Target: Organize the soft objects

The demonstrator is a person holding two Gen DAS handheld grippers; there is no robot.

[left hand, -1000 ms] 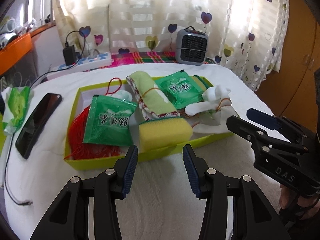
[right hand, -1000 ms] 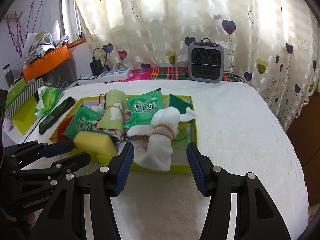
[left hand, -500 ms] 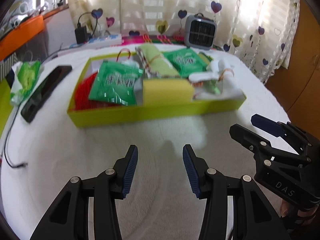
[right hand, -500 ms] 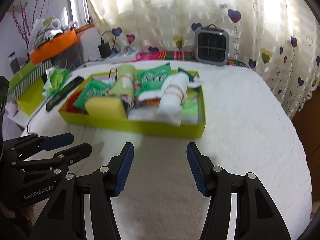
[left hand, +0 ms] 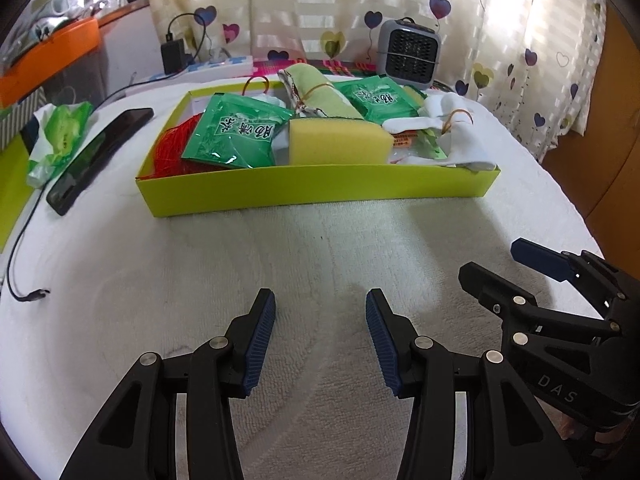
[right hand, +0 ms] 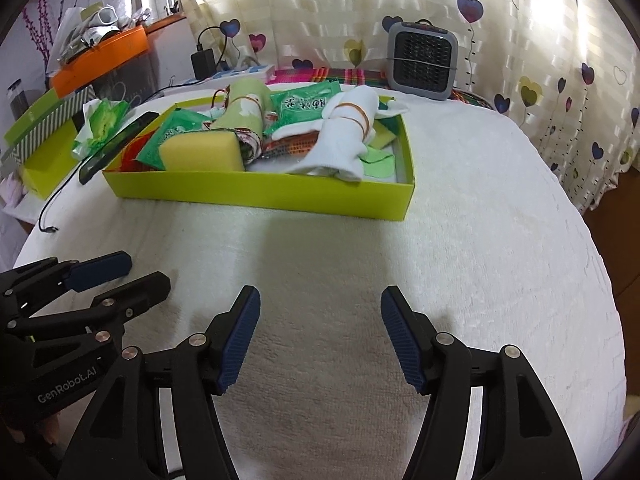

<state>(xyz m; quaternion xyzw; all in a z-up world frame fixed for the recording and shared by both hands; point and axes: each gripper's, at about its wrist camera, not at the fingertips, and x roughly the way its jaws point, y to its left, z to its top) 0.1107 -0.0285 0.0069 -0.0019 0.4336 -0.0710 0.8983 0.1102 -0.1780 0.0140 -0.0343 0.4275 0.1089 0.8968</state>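
Left tool [left hand: 320, 336] and right tool [right hand: 320, 336]: both released, nothing between pads; right jaws just widened. Both at lower frame over bare white surface [right hand: 460, 240]. Yellow-green box [left hand: 320, 196] of soft objects ahead at mid-upper frame, long axis crosswise. Yellow sponge [left hand: 340, 142] nearer left tool; white sock roll [right hand: 348, 136] nearer right.

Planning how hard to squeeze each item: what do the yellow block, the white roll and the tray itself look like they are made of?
Yellow block: looks like foam sponge, matte and porous, with soft rounded edges.
White roll: seems to be soft knit or terry cloth, maybe socks, cinched by a rubber band.
Tray: likely thin cardboard, with smooth lime-green walls, crisp folds and sharp corners.
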